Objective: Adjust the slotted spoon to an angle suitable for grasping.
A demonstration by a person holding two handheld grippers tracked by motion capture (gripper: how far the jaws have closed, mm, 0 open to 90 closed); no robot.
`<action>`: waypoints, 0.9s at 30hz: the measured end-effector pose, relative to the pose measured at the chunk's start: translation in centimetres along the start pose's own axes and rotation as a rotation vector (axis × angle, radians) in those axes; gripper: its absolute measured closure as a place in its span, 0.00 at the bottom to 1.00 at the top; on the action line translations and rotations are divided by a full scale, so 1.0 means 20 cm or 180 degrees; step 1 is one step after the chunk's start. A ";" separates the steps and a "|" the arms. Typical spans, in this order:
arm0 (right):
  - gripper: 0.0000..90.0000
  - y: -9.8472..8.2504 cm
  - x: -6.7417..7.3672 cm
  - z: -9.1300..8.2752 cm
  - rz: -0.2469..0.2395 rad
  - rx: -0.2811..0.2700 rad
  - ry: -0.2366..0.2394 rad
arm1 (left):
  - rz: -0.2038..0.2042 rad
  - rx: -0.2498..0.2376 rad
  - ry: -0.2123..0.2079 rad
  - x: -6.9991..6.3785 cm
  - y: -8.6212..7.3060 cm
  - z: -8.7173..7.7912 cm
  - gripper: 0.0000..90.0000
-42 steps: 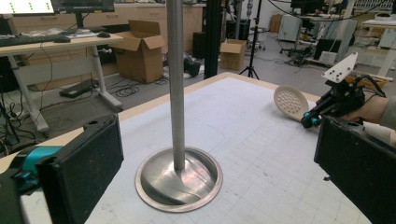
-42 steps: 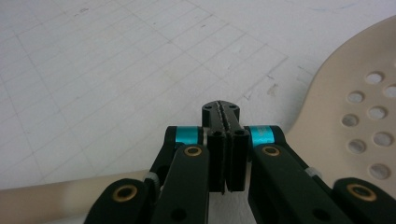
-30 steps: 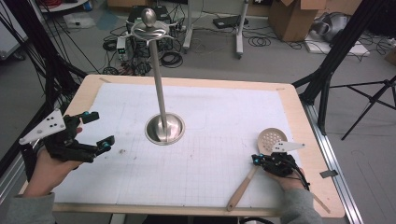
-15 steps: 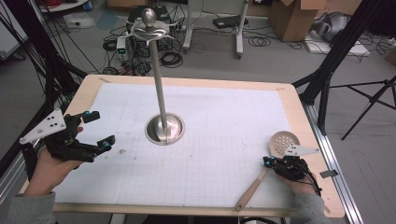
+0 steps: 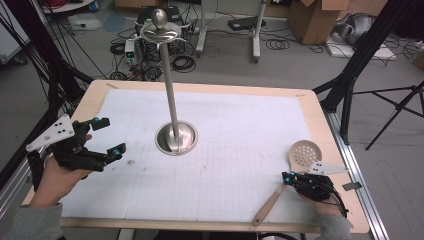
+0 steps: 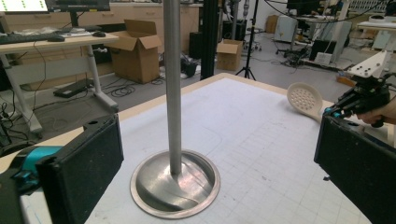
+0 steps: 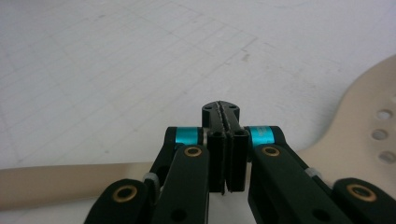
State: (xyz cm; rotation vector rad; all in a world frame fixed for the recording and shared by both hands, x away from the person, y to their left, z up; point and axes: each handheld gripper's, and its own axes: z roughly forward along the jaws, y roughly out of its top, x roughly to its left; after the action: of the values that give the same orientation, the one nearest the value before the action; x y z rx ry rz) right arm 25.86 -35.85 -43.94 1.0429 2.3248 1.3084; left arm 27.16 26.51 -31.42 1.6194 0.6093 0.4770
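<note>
The beige slotted wooden spoon (image 5: 290, 172) is lying at the mat's right edge, under the right gripper (image 5: 290, 176), whose jaws are pressing together empty. It is looking light, stiff and smooth, so gripping mid-handle seems safest. The left gripper (image 5: 106, 136) is gaping wide, holding nothing.

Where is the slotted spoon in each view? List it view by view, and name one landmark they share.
High view: slotted spoon at the lower right, handle running down-left toward the table's near edge.
Left gripper view: its pale perforated head at the right, above the middle.
Right gripper view: head at the right edge, handle across the lower left.
Shared landmark: the white gridded mat beneath it.
</note>
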 end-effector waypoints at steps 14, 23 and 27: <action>1.00 -0.08 0.13 -0.07 -0.0040 0.0060 0.0281 | 0.0011 -0.0013 -0.0014 0.00 0.01 0.02 0.02; 1.00 -0.11 0.16 -0.05 -0.0133 0.0162 0.0639 | 0.0000 -0.0024 -0.0009 0.00 0.01 0.01 0.02; 1.00 -0.10 0.16 -0.04 -0.0144 0.0158 0.0635 | 0.0005 0.0007 -0.0009 0.00 0.00 0.02 0.02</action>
State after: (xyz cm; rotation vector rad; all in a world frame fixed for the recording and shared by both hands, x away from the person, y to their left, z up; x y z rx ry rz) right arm 22.33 -34.73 -44.86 0.9051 2.5220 1.4019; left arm 27.40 26.20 -31.42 1.6224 0.6067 0.4753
